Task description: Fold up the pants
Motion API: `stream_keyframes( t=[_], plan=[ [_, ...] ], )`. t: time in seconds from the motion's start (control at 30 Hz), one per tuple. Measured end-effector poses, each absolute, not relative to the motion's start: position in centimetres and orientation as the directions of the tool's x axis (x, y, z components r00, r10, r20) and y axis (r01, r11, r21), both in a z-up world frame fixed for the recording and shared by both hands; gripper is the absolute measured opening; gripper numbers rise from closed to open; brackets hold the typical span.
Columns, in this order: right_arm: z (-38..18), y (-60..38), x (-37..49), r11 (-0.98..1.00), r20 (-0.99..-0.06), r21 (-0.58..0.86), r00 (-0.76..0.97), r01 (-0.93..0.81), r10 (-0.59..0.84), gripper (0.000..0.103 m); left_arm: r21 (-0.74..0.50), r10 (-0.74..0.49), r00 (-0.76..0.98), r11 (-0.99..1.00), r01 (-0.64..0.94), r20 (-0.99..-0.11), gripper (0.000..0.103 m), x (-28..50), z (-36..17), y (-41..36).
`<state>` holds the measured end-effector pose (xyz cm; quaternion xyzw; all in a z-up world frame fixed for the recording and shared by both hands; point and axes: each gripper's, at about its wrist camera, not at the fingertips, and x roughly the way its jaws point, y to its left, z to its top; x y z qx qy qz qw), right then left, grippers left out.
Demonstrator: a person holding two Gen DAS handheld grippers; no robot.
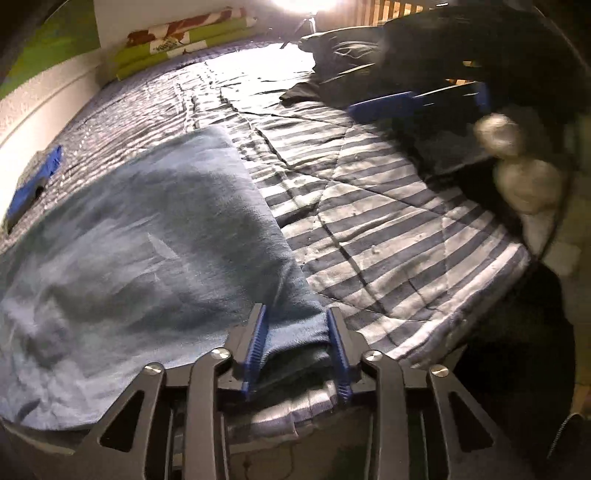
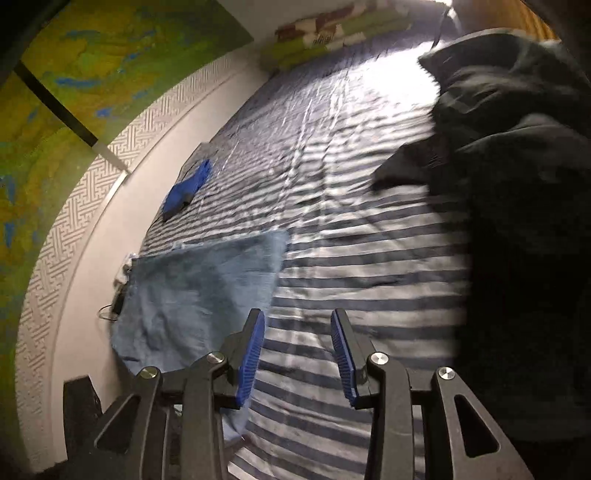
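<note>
From my left wrist, my left claw [image 1: 295, 317] was clamped on a thick folded edge of the light blue pants [image 1: 147, 236], soft and faded like worn denim, lying flat on the striped quilted bedspread [image 1: 388, 229]. My right claw [image 1: 417, 99] hovered beyond, blurred.

From my right wrist, my right claw [image 2: 297, 325] stood released, empty over the bedspread [image 2: 351, 240]. The pants [image 2: 199, 284] lay by the wall; dark crumpled clothing [image 2: 517, 155] was heaped opposite.

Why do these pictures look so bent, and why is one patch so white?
Left wrist view: fisheye curves the striped bedcover; lamp glare whitens its far end; a hand is motion-blurred. Right wrist view: same bend, smeared stripes, dark clothing nearly featureless.
</note>
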<state>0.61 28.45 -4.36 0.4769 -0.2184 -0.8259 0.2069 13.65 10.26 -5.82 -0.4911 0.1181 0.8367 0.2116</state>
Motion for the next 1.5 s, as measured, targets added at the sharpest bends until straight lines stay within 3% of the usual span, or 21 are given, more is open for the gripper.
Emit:
stream_keyframes(
  t=[0.13, 0.3, 0.43, 0.47, 0.5, 0.57, 1.13, 1.5],
  plan=[
    [-6.4, 25.9, -2.9, -0.781, -0.7, 0.612, -0.371, 0.128, -0.61, 0.036, -0.005, 0.239, -0.441, -0.883, -0.469, -0.865, 0.022, 13.9, -5.2, 10.0],
    [-10.3, 22.3, -6.5, -0.729, -0.695, 0.68, -0.251, 0.075, -0.674, 0.037, -0.114, 0.307, -0.42, -0.898, -0.425, -0.854, 0.016, 13.2, -4.1, 8.2],
    [-11.3, 22.4, -8.0, -0.655, -0.628, 0.756, -0.28, 0.005, -0.726, 0.037, -0.183, 0.357, -0.412, -0.896, -0.405, -0.839, 0.016, 13.1, -3.1, 6.9],
    [-11.4, 22.5, -8.3, -0.638, -0.615, 0.77, -0.282, -0.014, -0.736, 0.029, -0.187, 0.362, -0.414, -0.895, -0.405, -0.835, 0.015, 13.2, -2.9, 6.7],
    [-11.3, 22.6, -8.5, -0.643, -0.621, 0.766, -0.284, -0.023, -0.73, 0.014, -0.195, 0.37, -0.419, -0.894, -0.404, -0.829, 0.015, 13.2, -2.6, 6.5],
    [-11.1, 22.7, -8.6, -0.635, -0.617, 0.772, -0.282, -0.035, -0.735, 0.009, -0.218, 0.39, -0.427, -0.891, -0.398, -0.816, 0.015, 13.2, -1.8, 5.9],
    [1.8, 14.7, -7.4, -0.668, -0.598, 0.742, -0.397, 0.055, -0.697, 0.007, -0.422, 0.535, -0.56, -0.845, -0.33, -0.633, 0.015, 16.8, 6.8, -5.8],
    [5.1, -0.6, -10.3, -0.728, -0.661, 0.654, -0.314, 0.203, -0.682, 0.006, -0.483, 0.424, -0.691, -0.867, -0.123, -0.585, 0.014, 18.5, 7.6, -22.7]
  ],
)
